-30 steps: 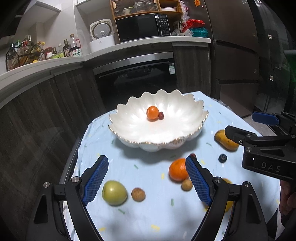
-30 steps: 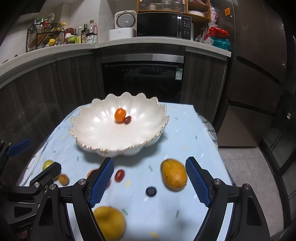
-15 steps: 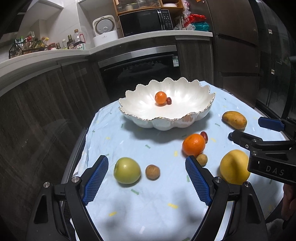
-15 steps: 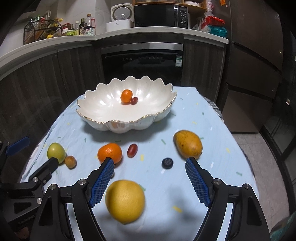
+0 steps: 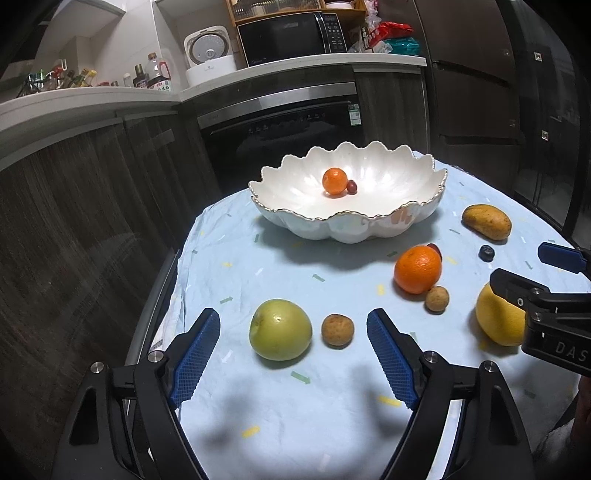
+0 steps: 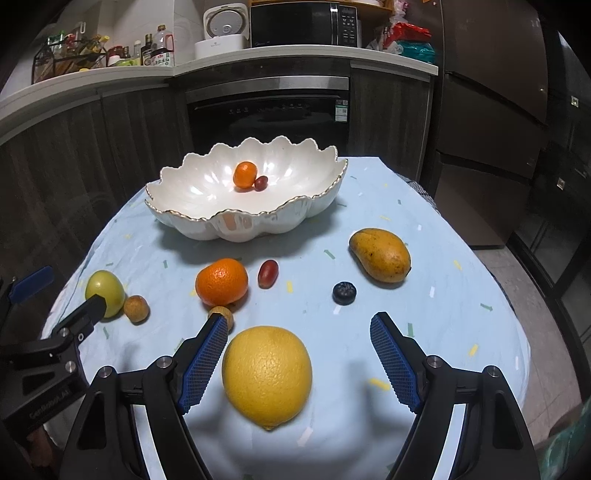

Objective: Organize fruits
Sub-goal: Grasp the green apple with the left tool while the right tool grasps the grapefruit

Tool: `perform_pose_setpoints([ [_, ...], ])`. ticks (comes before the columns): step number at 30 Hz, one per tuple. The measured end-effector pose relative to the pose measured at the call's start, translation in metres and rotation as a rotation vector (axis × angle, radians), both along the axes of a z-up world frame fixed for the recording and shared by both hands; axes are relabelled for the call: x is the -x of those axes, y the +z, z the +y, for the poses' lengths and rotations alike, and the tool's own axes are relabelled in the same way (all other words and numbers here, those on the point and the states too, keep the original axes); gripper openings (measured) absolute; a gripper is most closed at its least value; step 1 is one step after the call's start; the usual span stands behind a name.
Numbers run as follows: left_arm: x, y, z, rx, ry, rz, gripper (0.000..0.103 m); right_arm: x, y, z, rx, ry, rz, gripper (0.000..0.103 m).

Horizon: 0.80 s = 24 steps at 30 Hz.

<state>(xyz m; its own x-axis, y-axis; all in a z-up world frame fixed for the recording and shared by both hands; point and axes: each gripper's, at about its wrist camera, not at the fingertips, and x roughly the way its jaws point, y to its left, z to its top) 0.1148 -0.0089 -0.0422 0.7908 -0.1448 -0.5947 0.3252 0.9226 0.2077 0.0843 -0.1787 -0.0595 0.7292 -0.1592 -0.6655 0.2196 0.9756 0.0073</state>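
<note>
Your left gripper (image 5: 293, 354) has just been closing a little, but its jaws stand wide and grip nothing. The green apple (image 5: 280, 329) and a small brown fruit (image 5: 337, 330) lie on the cloth between its blue pads, a bit ahead of the tips, untouched. Your right gripper (image 6: 299, 360) also stands open and empty, with the big yellow citrus (image 6: 267, 376) between its pads, closer to the left one.

For the step in hand, I judge that each gripper goes for the fruit before it. Center the citrus first, because one pad is much nearer to it than the other and could push it away. It is round and wide, so close slowly and grip at the middle. On the left, choose the apple alone and keep the brown fruit outside the pads.

The white scalloped bowl (image 6: 207, 221) stands near the far edge of the table and already holds a small orange (image 6: 245, 174) and a red grape (image 6: 261, 182). In front of it lie a larger orange (image 6: 221, 282), another grape (image 6: 267, 273), a blueberry (image 6: 344, 292) and, toward the right edge, a mango (image 6: 380, 255).

The table has a pale blue cloth (image 6: 443, 314) with small coloured marks; it is wrinkled near the left edge. Behind it is a dark oven (image 6: 269, 114) under a white counter with a microwave (image 6: 303, 24).
</note>
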Motion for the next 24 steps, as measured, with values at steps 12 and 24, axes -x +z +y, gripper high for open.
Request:
perform_pose_setpoints([
  [12,-0.021,-0.018,0.014,-0.031,-0.003,0.034,0.079,-0.003,-0.016,0.014,-0.004,-0.023,0.028,0.08],
  [24,-0.036,-0.035,0.017,-0.042,-0.037,0.118,0.075,-0.012,-0.028,0.015,0.007,-0.045,0.07,0.08],
])
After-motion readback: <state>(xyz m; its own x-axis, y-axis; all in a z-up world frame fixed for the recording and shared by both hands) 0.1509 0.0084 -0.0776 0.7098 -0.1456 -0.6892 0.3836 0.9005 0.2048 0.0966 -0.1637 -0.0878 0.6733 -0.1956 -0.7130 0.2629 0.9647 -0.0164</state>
